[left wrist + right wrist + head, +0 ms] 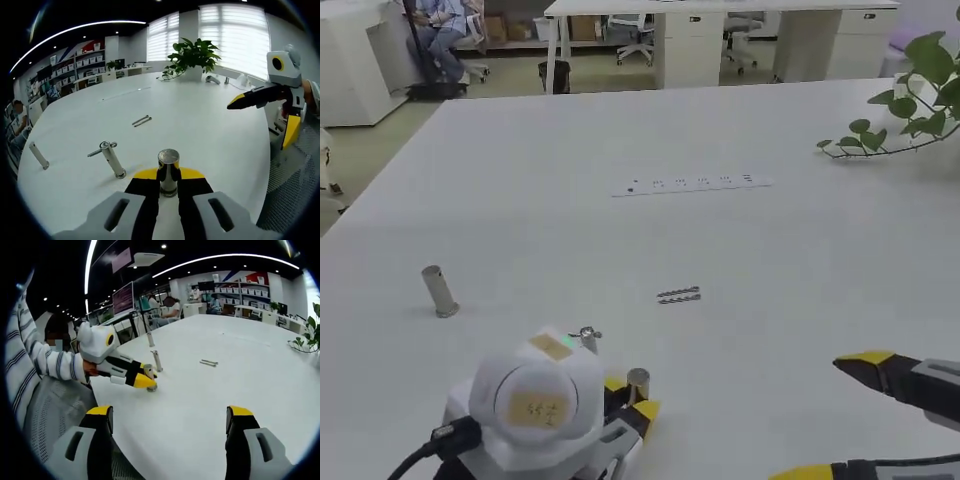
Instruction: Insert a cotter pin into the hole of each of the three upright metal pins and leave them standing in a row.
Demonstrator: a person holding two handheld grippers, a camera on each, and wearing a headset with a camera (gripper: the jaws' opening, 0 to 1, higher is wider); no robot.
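Left tongs: clamped on upright pin, bare. Right tongs: spread, empty. Second pin: cotter fitted. Third pin: bare, well apart. Two spare cotters: loose on desk. Judged one of three done.

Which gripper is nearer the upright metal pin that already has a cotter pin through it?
Left. The left gripper, shut on a second pin, sits right beside the fitted pin. The right gripper is open, much farther off to the person's right.
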